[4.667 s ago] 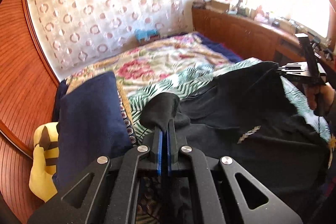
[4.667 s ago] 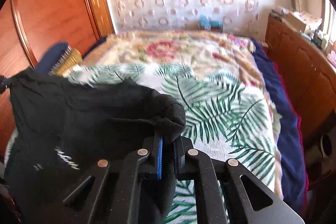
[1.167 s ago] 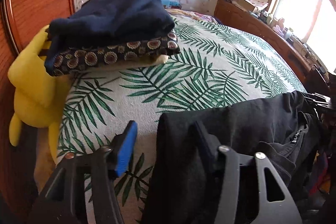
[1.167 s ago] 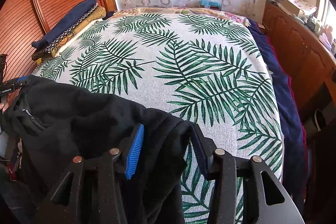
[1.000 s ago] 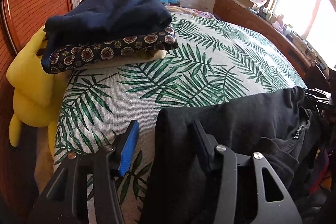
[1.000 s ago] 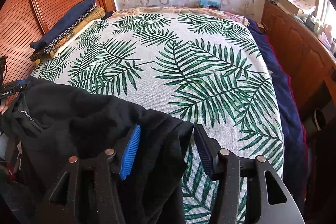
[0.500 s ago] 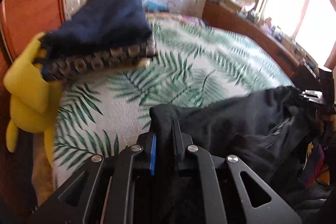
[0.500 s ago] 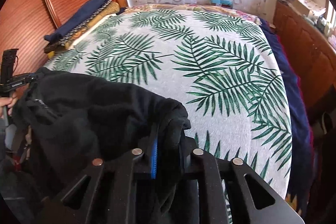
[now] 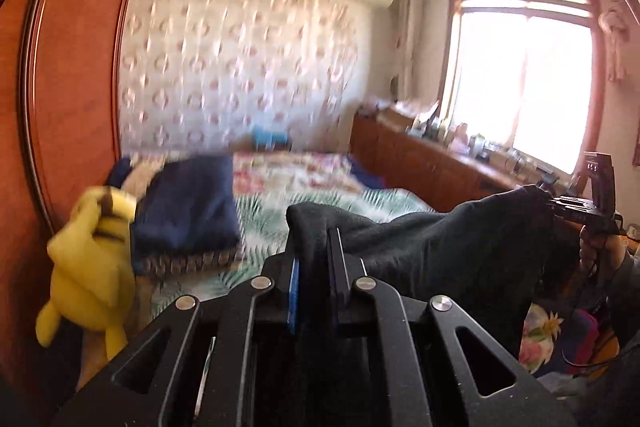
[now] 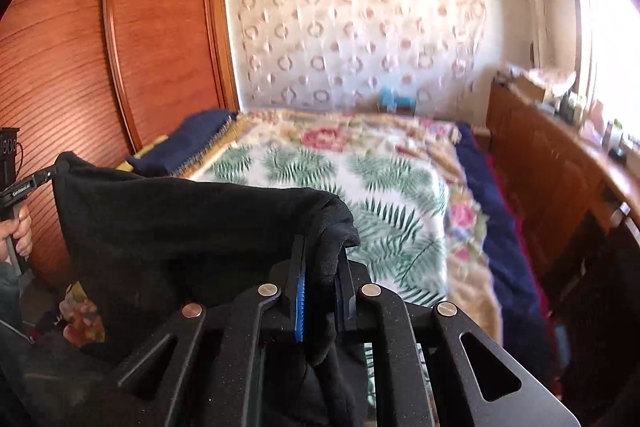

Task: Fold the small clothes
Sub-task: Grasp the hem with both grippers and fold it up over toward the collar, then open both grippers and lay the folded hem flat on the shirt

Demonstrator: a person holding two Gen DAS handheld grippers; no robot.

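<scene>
A black garment hangs stretched in the air between my two grippers, above the near end of the bed. In the left wrist view my left gripper is shut on one top corner of it. The other corner runs off to the right gripper, seen at the right edge with a hand under it. In the right wrist view my right gripper is shut on its corner of the black garment. The cloth spans left to the left gripper, held by a hand.
The bed carries a palm-leaf sheet over a floral blanket. Folded dark blue cloth lies stacked at its left side beside a yellow plush toy. A wooden wardrobe stands on the left, a cluttered wooden cabinet under the window on the right.
Both grippers closed on the garment's corners where it lay at the bed's edge, then rose and tipped up. The garment now hangs lifted off the bed.
</scene>
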